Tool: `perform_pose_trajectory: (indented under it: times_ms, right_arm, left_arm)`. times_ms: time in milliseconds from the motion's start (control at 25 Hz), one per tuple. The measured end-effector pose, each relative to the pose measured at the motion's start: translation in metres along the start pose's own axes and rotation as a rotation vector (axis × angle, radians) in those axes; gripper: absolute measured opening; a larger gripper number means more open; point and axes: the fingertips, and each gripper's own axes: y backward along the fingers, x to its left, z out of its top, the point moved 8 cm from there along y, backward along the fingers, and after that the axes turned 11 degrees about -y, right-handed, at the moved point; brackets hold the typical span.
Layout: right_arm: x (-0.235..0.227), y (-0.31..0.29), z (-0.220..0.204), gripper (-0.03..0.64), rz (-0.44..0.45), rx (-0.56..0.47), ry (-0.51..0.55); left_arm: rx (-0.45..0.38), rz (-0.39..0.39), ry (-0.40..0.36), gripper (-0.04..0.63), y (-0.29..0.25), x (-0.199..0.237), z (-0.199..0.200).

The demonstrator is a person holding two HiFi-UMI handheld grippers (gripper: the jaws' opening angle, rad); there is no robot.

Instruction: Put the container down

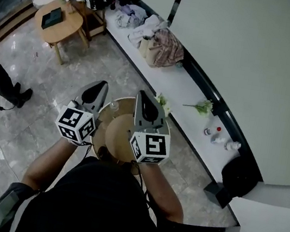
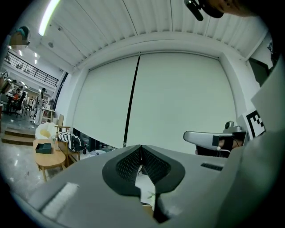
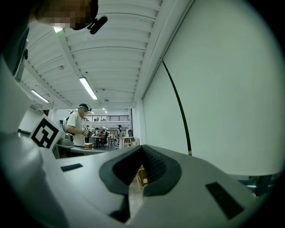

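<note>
Head view: marker cube (image 1: 76,123), left gripper (image 1: 101,85).

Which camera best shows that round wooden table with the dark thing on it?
The head view: the round wooden table shows whole from above. The left gripper view catches it small at the left edge; the right gripper view misses it.

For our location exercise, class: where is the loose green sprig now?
Head view: the green sprig lies on the white ledge along the wall, right of the right gripper, near the small bottles.
</note>
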Motion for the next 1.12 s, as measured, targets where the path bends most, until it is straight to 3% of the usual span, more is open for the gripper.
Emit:
perform_pose_trajectory:
  times_ms: [1120]
  right_arm:
    - [0.005, -0.014, -0.013, 0.002, -0.023, 0.033, 0.002]
  left_arm:
    - [0.034, -0.017, 0.037, 0.005, -0.007, 0.017, -0.020]
